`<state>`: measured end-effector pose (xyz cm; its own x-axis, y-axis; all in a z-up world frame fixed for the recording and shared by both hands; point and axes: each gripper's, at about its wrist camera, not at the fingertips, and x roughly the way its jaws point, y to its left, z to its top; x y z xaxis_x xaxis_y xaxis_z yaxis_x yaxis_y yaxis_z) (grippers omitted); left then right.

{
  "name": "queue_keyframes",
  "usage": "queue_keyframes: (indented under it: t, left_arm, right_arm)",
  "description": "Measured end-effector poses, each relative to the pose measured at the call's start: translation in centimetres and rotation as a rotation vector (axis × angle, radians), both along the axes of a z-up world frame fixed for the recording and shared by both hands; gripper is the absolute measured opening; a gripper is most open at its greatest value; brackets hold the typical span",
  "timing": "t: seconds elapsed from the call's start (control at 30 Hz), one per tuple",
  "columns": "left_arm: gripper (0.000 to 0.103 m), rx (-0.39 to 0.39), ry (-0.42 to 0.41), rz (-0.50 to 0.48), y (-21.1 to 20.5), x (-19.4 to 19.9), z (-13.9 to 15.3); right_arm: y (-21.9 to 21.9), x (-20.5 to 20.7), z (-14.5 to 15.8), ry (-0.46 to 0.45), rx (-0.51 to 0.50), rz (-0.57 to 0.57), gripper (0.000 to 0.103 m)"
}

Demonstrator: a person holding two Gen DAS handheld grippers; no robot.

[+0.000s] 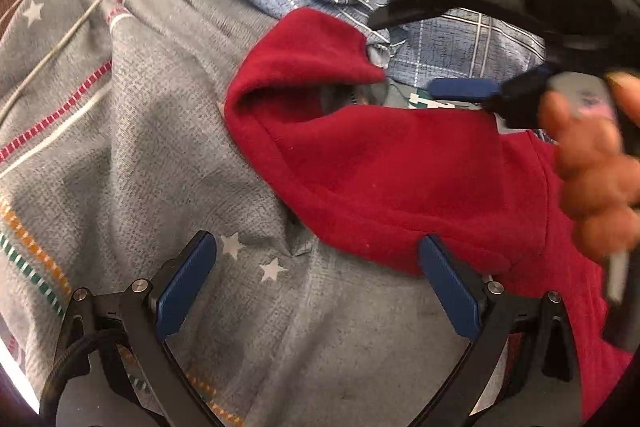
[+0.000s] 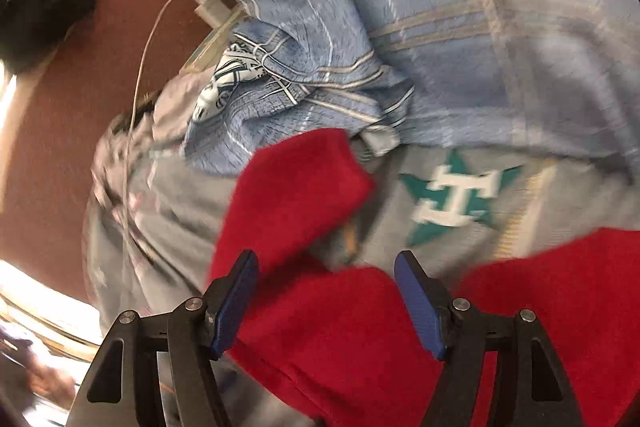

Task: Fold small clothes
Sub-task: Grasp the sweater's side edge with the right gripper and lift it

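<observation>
A small red fleece garment (image 1: 392,171) lies on a grey cloth with stars and stripes (image 1: 152,131); it also shows in the right wrist view (image 2: 344,331). Its upper end is folded over into a loose flap (image 1: 312,55). My left gripper (image 1: 318,291) is open over the grey cloth, its right finger at the red garment's lower edge. My right gripper (image 2: 326,303) is open above the red garment, holding nothing. It shows in the left wrist view as a blue finger (image 1: 460,89) at the garment's upper edge, with a hand behind it.
A blue plaid cloth (image 2: 460,39) lies bunched behind the red garment. A grey piece with a teal star logo (image 2: 452,199) lies under it. A white cable (image 1: 80,19) and charger plug (image 2: 210,9) cross the far left. The surface beneath is dark red-brown (image 2: 52,147).
</observation>
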<state>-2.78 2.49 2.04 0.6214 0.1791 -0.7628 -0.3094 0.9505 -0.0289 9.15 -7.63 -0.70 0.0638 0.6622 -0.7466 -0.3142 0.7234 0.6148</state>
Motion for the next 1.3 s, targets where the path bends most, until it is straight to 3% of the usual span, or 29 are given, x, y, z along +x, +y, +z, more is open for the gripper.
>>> queue_keyframes:
  t: [0.13,0.23,0.37,0.43,0.5,0.53,0.7,0.93,1.07,1.2,1.3]
  left_arm:
    - [0.102,-0.008,0.017,0.019,0.4,0.5,-0.4]
    - [0.101,0.008,0.031,0.035,0.5,0.9,-0.7]
    - [0.101,0.011,0.043,0.044,0.6,1.4,-1.0]
    - [0.101,0.011,0.040,0.045,0.5,1.7,-1.0]
    - [0.101,0.022,0.043,0.040,0.3,2.0,-1.1]
    - [0.101,0.027,0.044,0.038,0.2,2.1,-1.1]
    - [0.101,0.034,0.021,0.035,-0.7,1.8,-0.7]
    - [0.101,0.015,-0.088,-0.038,-1.6,0.8,1.4]
    - [0.101,-0.023,-0.169,-0.129,-2.7,-0.3,2.9]
    - [0.101,-0.100,-0.203,-0.248,-3.8,-1.0,3.9]
    - [0.101,-0.081,-0.218,-0.274,-4.4,-1.4,4.3]
  right_arm:
    - [1.5,1.6,-2.5,0.089,0.041,-0.033,0.069]
    - [2.9,2.2,-3.5,0.108,0.062,-0.025,0.062]
    - [4.8,2.9,-5.3,0.157,0.024,0.013,0.059]
    - [5.4,3.3,-5.5,0.156,0.022,0.020,0.043]
    - [6.0,3.3,-5.1,0.129,0.018,0.047,0.016]
    - [6.2,3.2,-4.8,0.116,0.012,0.053,0.011]
    - [5.1,2.3,-0.5,-0.037,-0.009,0.069,0.006]
    - [-2.2,-0.2,7.6,-0.231,0.000,-0.020,0.005]
    - [-9.4,-2.4,12.4,-0.347,-0.024,-0.120,0.005]
    - [-17.1,-4.9,15.1,-0.439,-0.114,-0.234,0.005]
    - [-22.9,-6.9,14.7,-0.440,-0.170,-0.322,0.005]
